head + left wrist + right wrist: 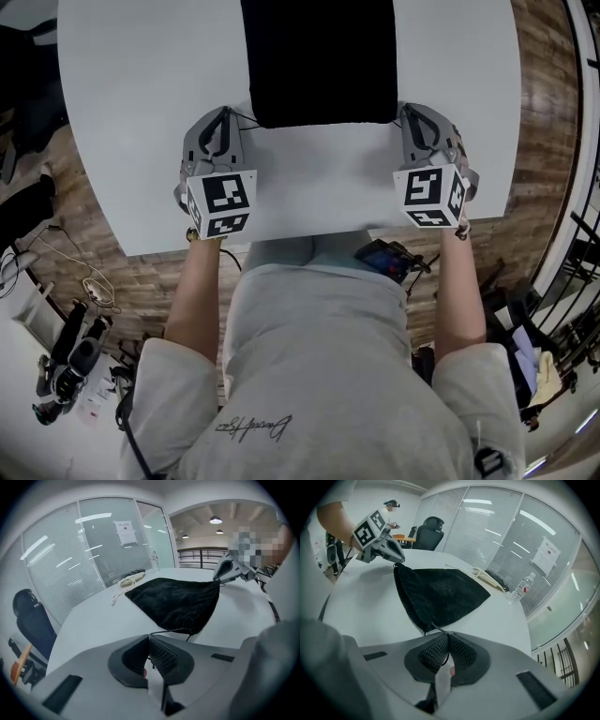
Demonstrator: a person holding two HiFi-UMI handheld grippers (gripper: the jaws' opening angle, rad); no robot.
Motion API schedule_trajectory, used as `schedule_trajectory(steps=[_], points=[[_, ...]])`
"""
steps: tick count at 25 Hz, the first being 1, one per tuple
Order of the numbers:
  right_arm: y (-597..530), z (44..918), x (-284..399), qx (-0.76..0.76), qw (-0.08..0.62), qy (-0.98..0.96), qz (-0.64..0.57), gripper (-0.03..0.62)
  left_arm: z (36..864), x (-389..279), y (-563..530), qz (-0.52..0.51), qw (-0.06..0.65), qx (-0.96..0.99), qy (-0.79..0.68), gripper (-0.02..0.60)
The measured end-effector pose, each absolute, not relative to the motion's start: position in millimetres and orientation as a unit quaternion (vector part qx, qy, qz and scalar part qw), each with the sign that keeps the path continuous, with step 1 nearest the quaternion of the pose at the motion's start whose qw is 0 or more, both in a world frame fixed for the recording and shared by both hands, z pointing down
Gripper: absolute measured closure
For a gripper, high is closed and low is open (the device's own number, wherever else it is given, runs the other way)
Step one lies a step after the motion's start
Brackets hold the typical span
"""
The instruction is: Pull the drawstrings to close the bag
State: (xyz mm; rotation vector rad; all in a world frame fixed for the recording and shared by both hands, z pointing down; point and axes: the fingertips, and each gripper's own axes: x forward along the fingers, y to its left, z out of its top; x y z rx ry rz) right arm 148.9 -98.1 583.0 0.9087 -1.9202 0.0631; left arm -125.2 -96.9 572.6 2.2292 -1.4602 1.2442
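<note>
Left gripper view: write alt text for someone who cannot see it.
The left gripper is shut on a black drawstring that runs to the near corner of a black cloth bag lying flat on a white table. The right gripper sits at the bag's far corner.

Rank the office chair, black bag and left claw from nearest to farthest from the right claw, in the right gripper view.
1. The black bag, on the table just ahead of the right claw.
2. The left claw, at the bag's far corner.
3. The office chair, beyond the table, upper left.
</note>
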Motion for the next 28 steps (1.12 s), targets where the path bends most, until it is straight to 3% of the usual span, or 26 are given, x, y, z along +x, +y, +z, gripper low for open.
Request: schedule_trajectory(steps=[6, 15, 28], points=[[-108, 552, 155, 0.451, 0.418, -0.788, 0.040, 0.569, 540, -138, -106, 0.301, 0.144, 0.742, -0.582, 0.571], [-123, 492, 153, 0.555, 0.305, -0.771, 0.067, 0.569, 460, -153, -121, 0.207, 0.064, 0.731, -0.647, 0.571], [-122, 405, 164, 0.592, 0.203, -0.775, 0.086, 0.569, 380, -174, -119, 0.135, 0.065, 0.728, -0.669, 0.571]])
